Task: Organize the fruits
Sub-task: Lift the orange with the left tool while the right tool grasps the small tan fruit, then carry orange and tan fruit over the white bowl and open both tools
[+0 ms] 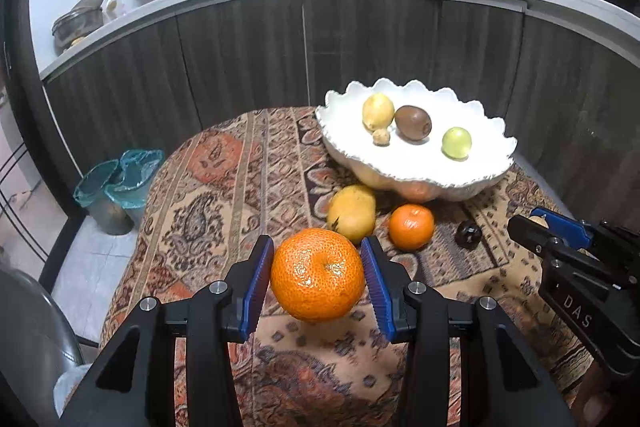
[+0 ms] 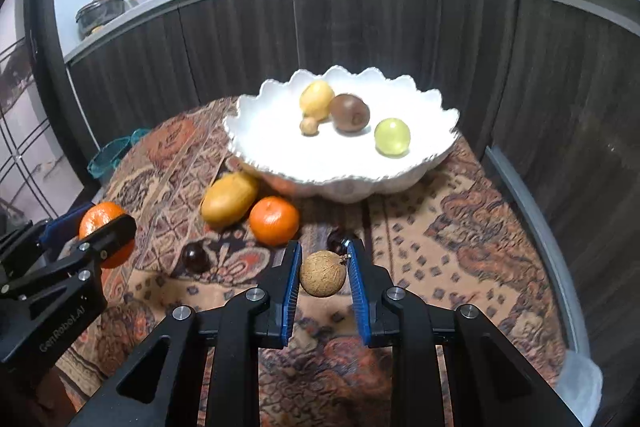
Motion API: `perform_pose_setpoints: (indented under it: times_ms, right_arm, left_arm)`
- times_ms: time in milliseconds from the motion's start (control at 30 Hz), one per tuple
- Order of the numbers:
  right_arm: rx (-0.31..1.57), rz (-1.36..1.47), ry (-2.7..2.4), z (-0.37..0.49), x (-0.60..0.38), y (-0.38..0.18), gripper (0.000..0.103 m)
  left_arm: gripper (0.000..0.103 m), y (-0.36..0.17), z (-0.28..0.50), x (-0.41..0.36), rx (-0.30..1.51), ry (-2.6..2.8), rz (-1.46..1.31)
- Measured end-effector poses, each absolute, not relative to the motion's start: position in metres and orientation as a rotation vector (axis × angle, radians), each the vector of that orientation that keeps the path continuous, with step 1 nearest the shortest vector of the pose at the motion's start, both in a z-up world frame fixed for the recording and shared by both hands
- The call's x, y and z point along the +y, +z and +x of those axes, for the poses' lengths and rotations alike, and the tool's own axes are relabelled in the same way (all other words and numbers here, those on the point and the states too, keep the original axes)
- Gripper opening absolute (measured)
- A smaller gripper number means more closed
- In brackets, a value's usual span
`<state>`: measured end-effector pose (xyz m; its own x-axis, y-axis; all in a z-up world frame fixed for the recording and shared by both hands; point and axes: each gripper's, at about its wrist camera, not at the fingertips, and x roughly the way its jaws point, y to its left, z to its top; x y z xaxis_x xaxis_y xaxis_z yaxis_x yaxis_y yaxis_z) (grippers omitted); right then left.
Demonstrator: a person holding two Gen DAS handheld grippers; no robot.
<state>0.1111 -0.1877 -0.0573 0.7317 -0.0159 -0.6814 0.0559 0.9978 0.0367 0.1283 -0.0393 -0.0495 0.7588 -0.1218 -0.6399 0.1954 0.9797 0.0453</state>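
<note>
1. White scalloped ceramic bowl (image 1: pixel 416 163), far-centre on the patterned orange-brown tablecloth (image 1: pixel 224 187): we judge it heavy and chippable, so fruit gets set in, not dropped. It already holds a yellow oval fruit (image 1: pixel 377 111), a brown kiwi (image 1: pixel 413 122), a green round fruit (image 1: pixel 456 143) and a tiny tan nut-like fruit (image 1: pixel 381 137).

2. Big round orange w/ pebbled skin (image 1: pixel 318 274): left gripper (image 1: pixel 318 281) is clamped on it at the widest girth, blue pads on both sides, fruit clear of the cloth. Probably firm but squashy under force and fairly heavy, so we'd keep the hold across the middle.

3. Yellow mango-like fruit (image 1: pixel 352 213) and smaller orange mandarin (image 1: pixel 411 227) lie on the cloth just near of the bowl, beyond the left gripper. Smooth skin, may slip.

4. Small rough tan round fruit (image 2: pixel 323 273): right gripper (image 2: pixel 323 281) is closed on it, pads at its sides, held above the cloth, bowl far-centre ahead. Light, likely brittle shell; gentle squeeze.

5. Two dark glossy small fruits (image 2: pixel 195 257) sit on the cloth, near-left of the right gripper and just behind its tips.
</note>
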Motion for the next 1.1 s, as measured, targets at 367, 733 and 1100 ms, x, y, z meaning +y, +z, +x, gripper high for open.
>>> perform_pose_setpoints:
  times_ms: [367, 733, 1100]
  right_arm:
    - [0.698, 0.056, -0.053, 0.131, -0.209, -0.031, 0.025]
    - [0.650, 0.025, -0.063, 0.162, -0.226, -0.009, 0.025]
    - [0.661, 0.018, -0.057, 0.208, -0.234, -0.011, 0.025]
  left_arm:
    - [0.045, -0.028, 0.156, -0.063, 0.664, -0.225, 0.106]
    - [0.045, -0.011, 0.202, -0.086, 0.641, -0.255, 0.113]
    - [0.045, -0.012, 0.246, -0.100, 0.647, -0.261, 0.128]
